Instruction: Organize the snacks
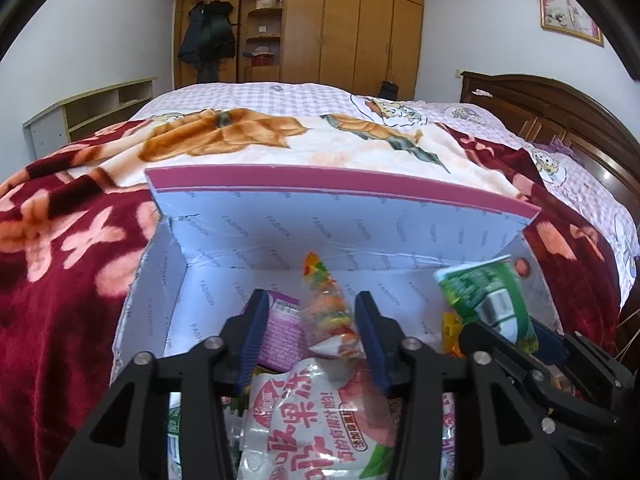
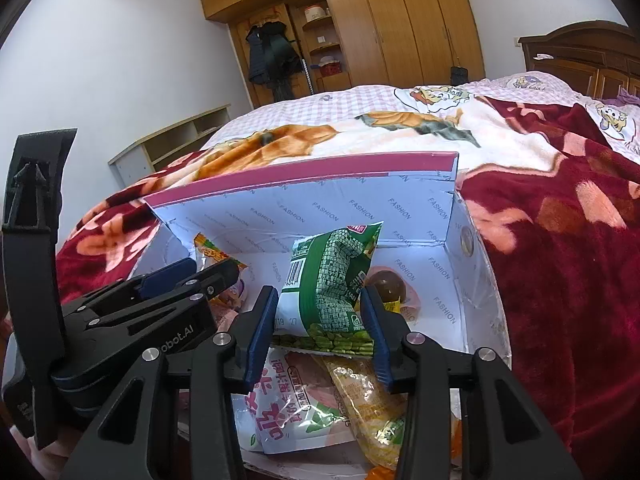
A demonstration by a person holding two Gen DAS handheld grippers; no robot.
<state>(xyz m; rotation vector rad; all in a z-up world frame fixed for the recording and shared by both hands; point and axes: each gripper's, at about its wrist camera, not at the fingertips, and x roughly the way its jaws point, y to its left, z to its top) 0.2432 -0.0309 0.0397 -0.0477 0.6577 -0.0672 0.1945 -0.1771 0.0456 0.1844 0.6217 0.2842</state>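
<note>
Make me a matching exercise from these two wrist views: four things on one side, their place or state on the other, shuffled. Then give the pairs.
Things:
1. green snack packet
2. clear packet of colourful sweets
3. purple packet
4. brown round snack

Places or states:
A. lying in the box by its right wall
B. between the left tongs
C. held up by the right tongs
D. low in the box, just left of the left tongs' left finger

Pairs: 1-C, 2-B, 3-D, 4-A
</note>
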